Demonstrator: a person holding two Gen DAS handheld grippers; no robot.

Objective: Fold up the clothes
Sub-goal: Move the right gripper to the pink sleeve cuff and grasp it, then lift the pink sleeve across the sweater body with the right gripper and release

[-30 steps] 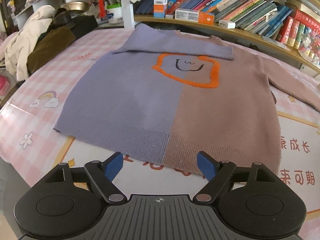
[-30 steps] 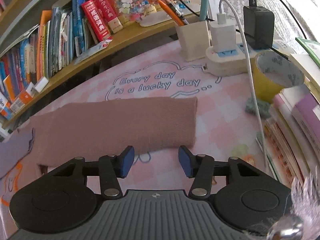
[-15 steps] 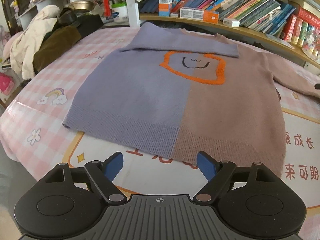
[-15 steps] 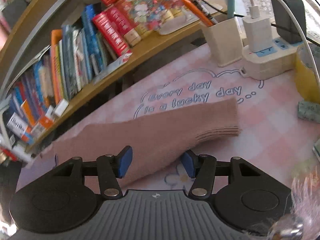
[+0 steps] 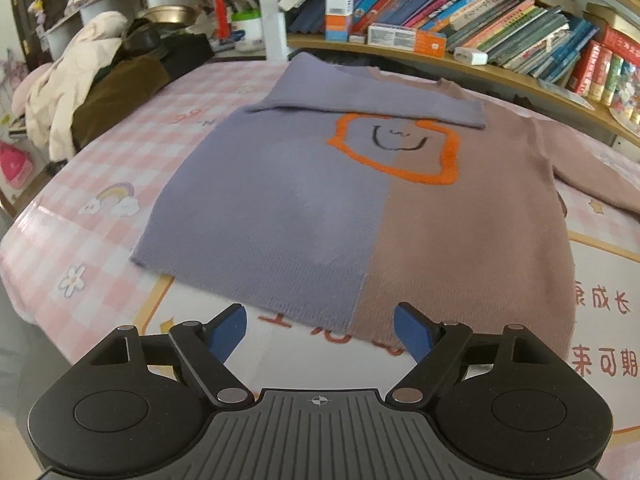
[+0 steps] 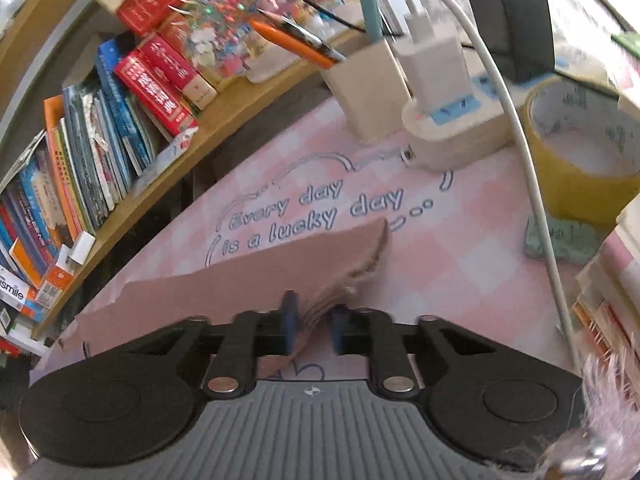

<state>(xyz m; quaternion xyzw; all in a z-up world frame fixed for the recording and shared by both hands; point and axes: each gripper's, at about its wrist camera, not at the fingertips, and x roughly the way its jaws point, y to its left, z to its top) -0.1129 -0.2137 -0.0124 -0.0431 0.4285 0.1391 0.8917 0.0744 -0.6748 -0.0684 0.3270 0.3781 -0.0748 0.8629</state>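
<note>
The sweater (image 5: 360,200) lies flat on the desk (image 5: 100,208); left gripper (image 5: 320,332) hangs wide at its hem, six o'clock; right gripper (image 6: 312,324) pinches the brown sleeve (image 6: 260,280).

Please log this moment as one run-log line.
left gripper: open, above sweater hem | right gripper: shut on brown sleeve cuff

The sweater (image 5: 360,208) is matt, fine-ribbed knit with a fuzzier orange outline; its cuff (image 6: 352,276) shows coarse ribbing. The table cover (image 5: 92,208) looks smooth and slightly glossy. At upper right the shelf (image 5: 500,72) is pale wood, and the tape roll (image 6: 580,160) is shiny plastic
</note>
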